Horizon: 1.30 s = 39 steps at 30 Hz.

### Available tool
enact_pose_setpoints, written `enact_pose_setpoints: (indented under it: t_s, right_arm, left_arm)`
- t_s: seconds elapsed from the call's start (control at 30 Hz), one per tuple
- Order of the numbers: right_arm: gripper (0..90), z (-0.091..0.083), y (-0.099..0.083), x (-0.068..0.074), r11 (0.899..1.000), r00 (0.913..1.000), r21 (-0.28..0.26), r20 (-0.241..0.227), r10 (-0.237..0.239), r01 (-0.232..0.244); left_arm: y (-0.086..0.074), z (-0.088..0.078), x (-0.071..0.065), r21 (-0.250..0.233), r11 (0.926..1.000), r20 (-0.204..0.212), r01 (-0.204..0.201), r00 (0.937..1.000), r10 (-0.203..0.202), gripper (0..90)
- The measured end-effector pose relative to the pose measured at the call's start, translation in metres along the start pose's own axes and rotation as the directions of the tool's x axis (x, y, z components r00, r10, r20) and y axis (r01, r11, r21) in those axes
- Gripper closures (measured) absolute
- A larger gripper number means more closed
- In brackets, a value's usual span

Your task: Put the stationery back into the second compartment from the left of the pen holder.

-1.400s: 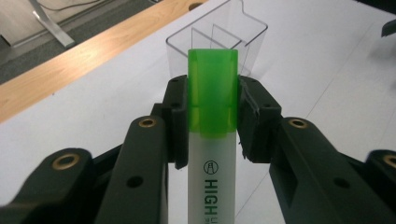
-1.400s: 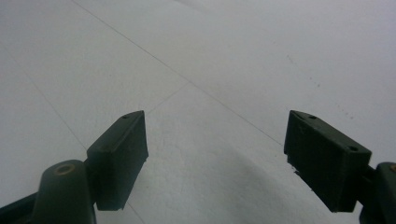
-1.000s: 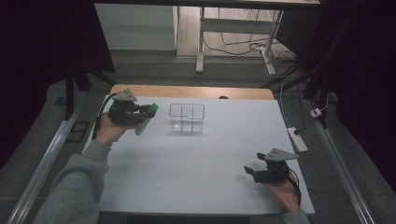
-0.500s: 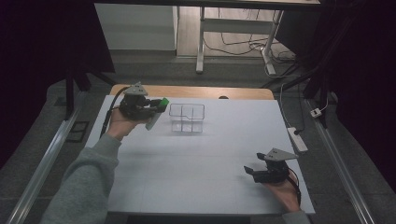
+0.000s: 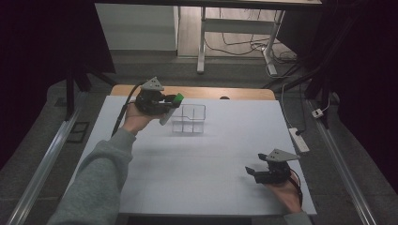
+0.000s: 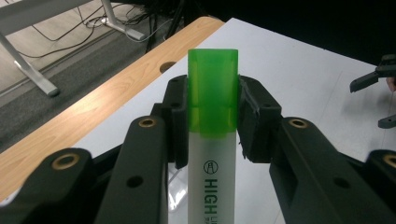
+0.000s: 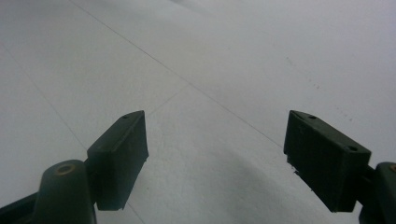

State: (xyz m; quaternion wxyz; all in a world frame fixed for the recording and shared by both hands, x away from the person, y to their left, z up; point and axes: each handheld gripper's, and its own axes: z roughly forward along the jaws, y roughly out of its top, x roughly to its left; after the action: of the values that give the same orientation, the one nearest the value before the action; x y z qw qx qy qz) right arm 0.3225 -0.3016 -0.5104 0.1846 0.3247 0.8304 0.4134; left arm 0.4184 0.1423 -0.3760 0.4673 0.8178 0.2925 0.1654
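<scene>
White tabletop [image 5: 202,159] carries the work: a clear plastic organiser [image 5: 188,119] stands near its far edge, left of centre. Compared with a second ago, the left gripper [image 5: 165,106] has travelled from the far-left corner area to just beside the organiser's left wall, and slightly higher. It is clenched on a green-capped highlighter [image 6: 211,140], cap [image 5: 177,98] pointing toward the compartments, so dropping it in looks close. The right gripper [image 5: 256,171] sits unmoved near the near-right corner, jaws spread, holding nothing.
</scene>
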Motion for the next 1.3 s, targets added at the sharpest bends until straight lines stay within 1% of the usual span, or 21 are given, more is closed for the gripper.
enact_pose_setpoints:
  t_s: [0.07, 0.13, 0.43, 0.57, 0.8, 0.9, 1.03, 1.3]
  right_arm:
    - [21.6, 0.000, 0.000, 0.000, 1.000, 1.0000, 0.001, 0.000, 0.000, 0.000]
    - [21.6, 0.000, 0.000, 0.000, 1.000, 1.0000, 0.002, 0.001, 0.000, 0.000]
    - [21.7, 0.000, 0.000, 0.000, 1.000, 1.0000, 0.007, 0.003, -0.002, 0.002]
    - [21.7, 0.001, 0.000, 0.000, 1.000, 1.0000, 0.009, -0.001, -0.003, 0.003]
    - [21.8, 0.001, 0.000, -0.001, 1.000, 1.0000, 0.011, -0.001, -0.001, 0.001]
    - [21.8, 0.002, 0.000, 0.000, 1.000, 1.0000, 0.015, 0.000, -0.002, 0.002]
    - [21.9, 0.002, -0.001, 0.000, 1.000, 1.0000, 0.015, -0.002, 0.000, 0.000]
    - [21.9, 0.002, -0.001, -0.001, 1.000, 1.0000, 0.021, 0.004, 0.002, -0.002]
  left_arm:
    - [0.001, 0.003, -0.001, -0.008, 1.0000, 0.008, -0.006, 1.0000, 0.006, 66.5]
    - [0.002, 0.007, -0.001, -0.003, 0.9999, 0.010, -0.010, 0.9999, 0.010, 66.4]
    - [0.008, 0.022, -0.002, -0.014, 0.9999, 0.008, -0.002, 1.0000, 0.002, 66.5]
    - [0.012, 0.030, -0.001, -0.021, 0.9997, 0.017, 0.008, 0.9998, -0.008, 66.5]
    - [0.020, 0.044, -0.004, -0.013, 0.9999, 0.012, -0.009, 0.9999, 0.010, 66.4]
    - [0.024, 0.048, -0.005, -0.019, 0.9998, 0.014, -0.009, 0.9999, 0.009, 66.4]
    - [0.028, 0.055, -0.006, -0.028, 0.9994, 0.014, -0.018, 0.9997, 0.019, 66.4]
    - [0.028, 0.067, -0.002, -0.036, 0.9993, 0.010, 0.001, 0.9999, -0.001, 66.4]
